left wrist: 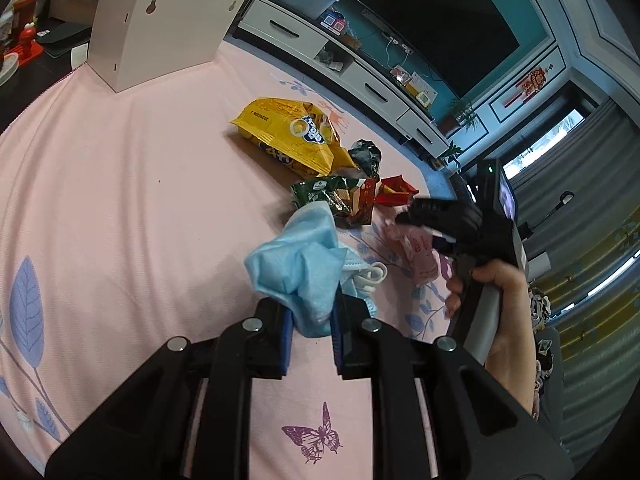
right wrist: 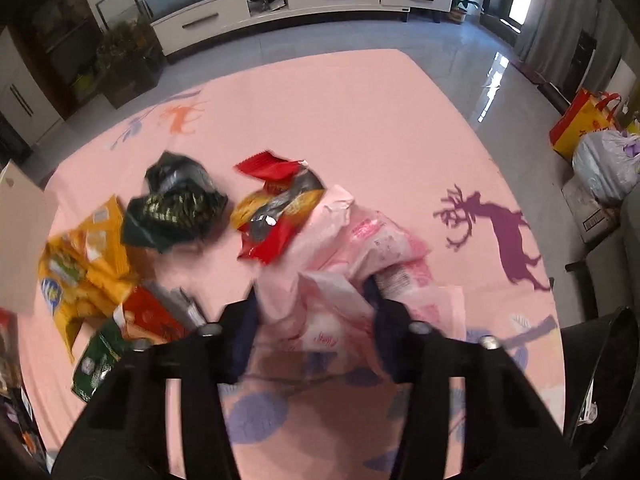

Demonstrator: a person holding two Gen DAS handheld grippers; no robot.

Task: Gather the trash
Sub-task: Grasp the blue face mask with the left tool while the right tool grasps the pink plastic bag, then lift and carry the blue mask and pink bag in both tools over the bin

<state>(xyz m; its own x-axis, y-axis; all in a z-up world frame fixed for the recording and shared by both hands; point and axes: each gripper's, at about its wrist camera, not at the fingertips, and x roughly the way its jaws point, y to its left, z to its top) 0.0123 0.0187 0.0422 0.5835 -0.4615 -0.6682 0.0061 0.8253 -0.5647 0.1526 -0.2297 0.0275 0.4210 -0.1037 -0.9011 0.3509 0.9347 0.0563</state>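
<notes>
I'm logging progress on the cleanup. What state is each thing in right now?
Left gripper: shut on the blue face mask.
Right gripper: fingers around the pink wrapper.
Yellow snack bag: lying crumpled on the tablecloth.
Red wrapper: loose, torn open.

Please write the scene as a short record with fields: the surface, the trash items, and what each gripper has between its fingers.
surface: pink tablecloth
left gripper: shut on blue face mask
right gripper: around pink wrapper; grip unclear, picture blurred
loose trash: yellow snack bag, black wrapper, green wrapper, red wrapper
other: white box at the table's far side
</notes>
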